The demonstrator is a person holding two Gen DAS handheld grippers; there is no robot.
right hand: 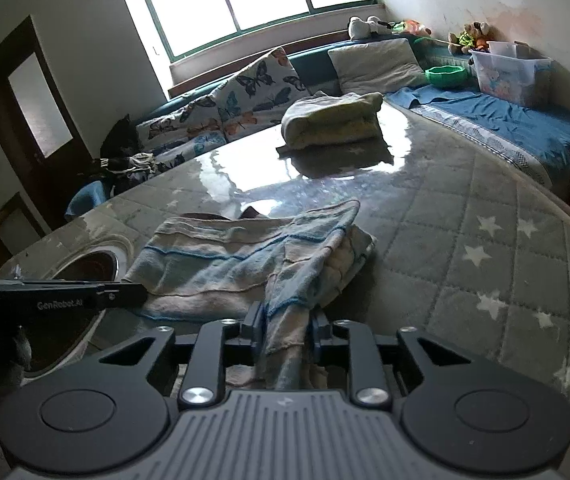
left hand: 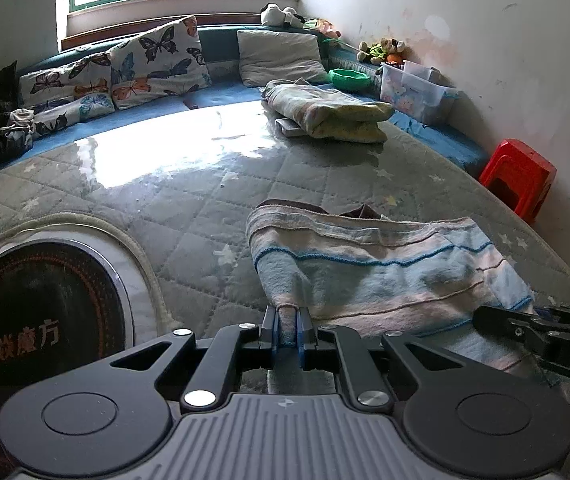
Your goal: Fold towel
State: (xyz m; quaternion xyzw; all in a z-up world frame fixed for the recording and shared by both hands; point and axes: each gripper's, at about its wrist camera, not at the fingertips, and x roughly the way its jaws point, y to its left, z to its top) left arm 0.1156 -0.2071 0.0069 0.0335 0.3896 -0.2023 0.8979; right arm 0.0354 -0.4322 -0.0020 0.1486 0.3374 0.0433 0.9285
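Note:
A blue, white and pink striped towel (left hand: 381, 268) lies on the glass-topped quilted table, folded over on itself. My left gripper (left hand: 287, 326) is shut on the towel's near left corner. In the right wrist view the same towel (right hand: 221, 264) spreads ahead, its right part bunched, and my right gripper (right hand: 285, 326) is shut on a gathered near edge of it. The right gripper's black finger (left hand: 525, 328) shows at the right edge of the left wrist view. The left gripper's finger (right hand: 85, 294) shows at the left of the right wrist view.
A round inset hot plate (left hand: 37, 320) sits in the table at the left. A second folded towel (left hand: 333, 110) lies at the table's far side. Cushions (left hand: 153, 64) and a clear storage box (left hand: 413, 88) line the blue bench. A red stool (left hand: 519, 178) stands on the right.

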